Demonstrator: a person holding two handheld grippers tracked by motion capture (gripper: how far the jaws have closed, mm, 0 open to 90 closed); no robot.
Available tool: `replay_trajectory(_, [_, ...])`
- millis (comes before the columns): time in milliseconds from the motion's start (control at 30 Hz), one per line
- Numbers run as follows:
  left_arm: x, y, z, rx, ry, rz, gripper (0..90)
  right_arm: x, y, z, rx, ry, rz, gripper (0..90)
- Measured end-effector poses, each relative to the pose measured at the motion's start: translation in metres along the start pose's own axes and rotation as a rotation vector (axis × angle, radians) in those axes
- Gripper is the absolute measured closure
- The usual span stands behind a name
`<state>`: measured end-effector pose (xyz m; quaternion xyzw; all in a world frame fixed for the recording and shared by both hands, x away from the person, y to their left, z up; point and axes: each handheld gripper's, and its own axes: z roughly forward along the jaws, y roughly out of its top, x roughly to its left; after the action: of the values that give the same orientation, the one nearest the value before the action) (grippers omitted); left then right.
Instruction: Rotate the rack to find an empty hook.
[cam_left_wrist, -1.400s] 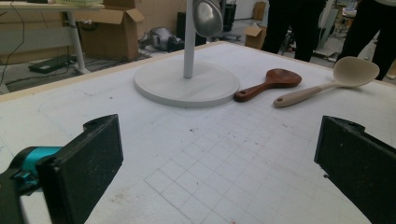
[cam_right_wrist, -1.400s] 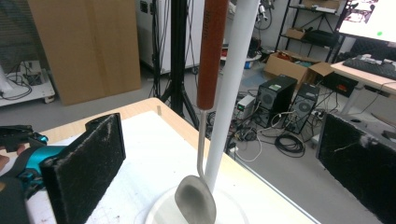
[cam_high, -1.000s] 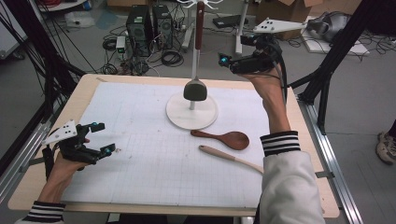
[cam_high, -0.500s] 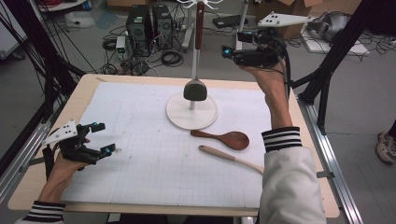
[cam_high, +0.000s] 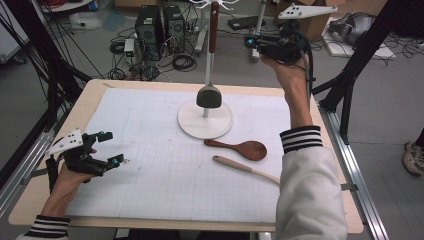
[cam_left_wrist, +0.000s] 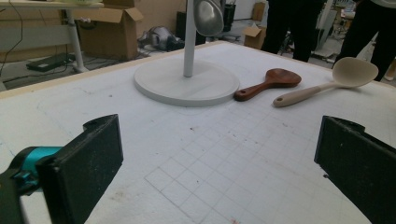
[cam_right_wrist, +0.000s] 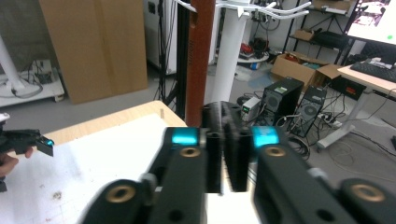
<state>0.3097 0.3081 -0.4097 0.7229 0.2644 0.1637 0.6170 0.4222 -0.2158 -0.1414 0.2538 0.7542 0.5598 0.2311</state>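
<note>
Jaws just drawn together on nothing, right gripper (cam_high: 248, 42) raised beside hanging spatula (cam_high: 209, 75).
Spatula's handle top cut off (rack hook unseen); left gripper (cam_high: 111, 148) low over surface (cam_high: 150, 190), jaws wide, empty.

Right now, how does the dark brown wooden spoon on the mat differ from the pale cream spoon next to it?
The dark brown wooden spoon is shorter and stubbier; the pale cream spoon has a longer, thinner handle. The brown one lies closer to the round white stand base, its handle tip almost at the rim; the cream one lies farther off. Both lie flat on the white gridded mat, untouched.
</note>
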Motion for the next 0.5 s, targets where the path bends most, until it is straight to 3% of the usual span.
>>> replay_trajectory(500, [0.002, -0.002, -0.001, -0.001, -0.001, -0.009, 1.7, -0.015, 0.035, 0.013, 0.061, -0.018, -0.013, 90.0])
